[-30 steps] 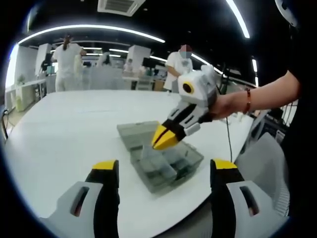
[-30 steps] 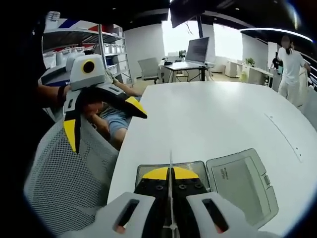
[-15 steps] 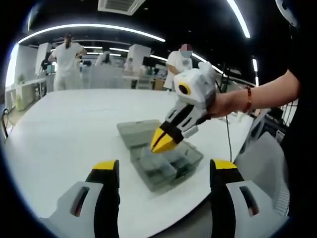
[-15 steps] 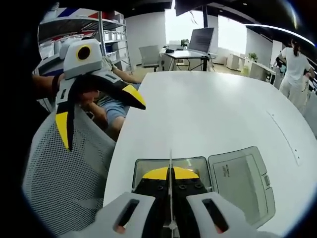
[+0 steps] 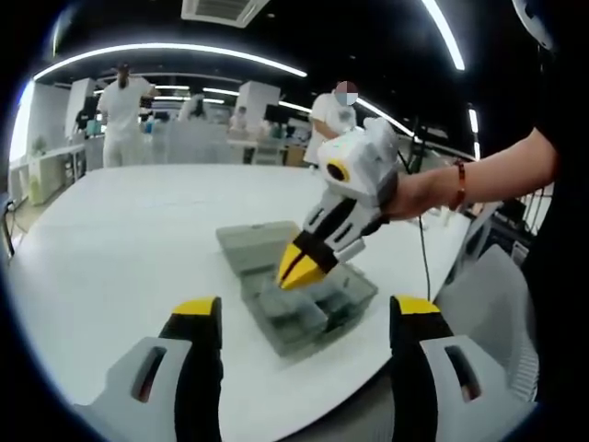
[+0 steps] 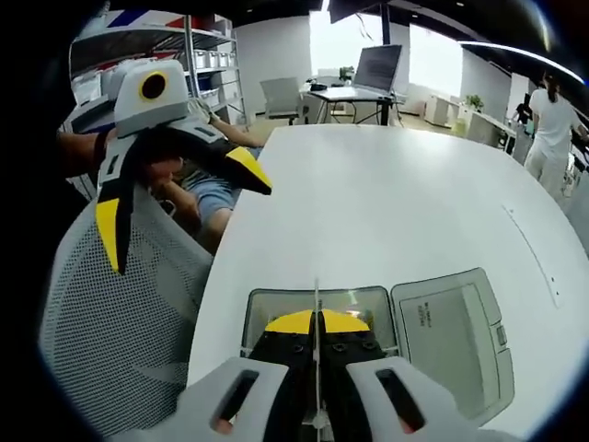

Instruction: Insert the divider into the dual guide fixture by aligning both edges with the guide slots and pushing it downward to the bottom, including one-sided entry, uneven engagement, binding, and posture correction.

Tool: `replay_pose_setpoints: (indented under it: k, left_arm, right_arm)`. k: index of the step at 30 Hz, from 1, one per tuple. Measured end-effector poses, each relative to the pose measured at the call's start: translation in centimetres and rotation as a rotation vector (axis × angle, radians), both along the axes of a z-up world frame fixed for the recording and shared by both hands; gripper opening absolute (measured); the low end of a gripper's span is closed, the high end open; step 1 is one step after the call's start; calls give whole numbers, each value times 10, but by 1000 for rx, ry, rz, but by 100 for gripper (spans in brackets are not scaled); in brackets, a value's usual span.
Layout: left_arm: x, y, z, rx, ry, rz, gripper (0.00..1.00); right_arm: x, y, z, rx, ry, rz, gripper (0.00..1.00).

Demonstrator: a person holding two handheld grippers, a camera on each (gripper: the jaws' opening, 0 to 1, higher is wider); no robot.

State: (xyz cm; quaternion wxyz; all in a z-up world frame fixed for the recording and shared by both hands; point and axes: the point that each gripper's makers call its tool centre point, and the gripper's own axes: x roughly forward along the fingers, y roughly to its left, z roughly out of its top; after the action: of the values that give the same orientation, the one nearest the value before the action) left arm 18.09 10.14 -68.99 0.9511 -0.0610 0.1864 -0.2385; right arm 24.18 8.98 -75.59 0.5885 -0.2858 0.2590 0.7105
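The grey compartment box lies on the white table with its lid folded open behind it. My right gripper hangs just over the box's compartments, held by a hand. It is shut on the thin clear divider, which stands edge-on above the yellow tips of my right gripper, over the box and beside the open lid. My left gripper is open and holds nothing, nearer than the box. From the right gripper view, the left gripper floats open off the table's edge.
A mesh office chair stands by the table edge beneath the left gripper. A person sits behind it. People in white stand at far benches. A desk with a laptop is beyond the table.
My right gripper has sunk a little toward the box with the divider in it, tilting steeper. The left gripper has stayed open and nearly still.
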Motion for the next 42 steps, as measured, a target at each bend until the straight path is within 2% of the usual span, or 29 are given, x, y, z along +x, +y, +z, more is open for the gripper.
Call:
replay_pose_setpoints:
  k: [7, 22, 27, 30, 35, 42]
  left_arm:
    - [0, -1, -1, 3, 3, -2, 72]
    - [1, -3, -2, 5, 7, -12, 72]
    - [2, -5, -1, 6, 5, -19, 72]
    - [2, -6, -1, 7, 6, -24, 72]
    - [3, -8, 0, 9, 2, -31, 72]
    - [4, -10, 2, 14, 1, -35, 71]
  right_arm:
    - [1, 0, -7, -41, -5, -25, 0]
    - [0, 0, -19, -112, -26, -24, 0]
    - [0, 1, -22, -143, -59, -6, 0]
    - [0, -1, -24, -166, -56, -19, 0]
    - [-2, 1, -24, -193, -100, 13, 0]
    - [0, 1, -25, -210, -74, -17, 0]
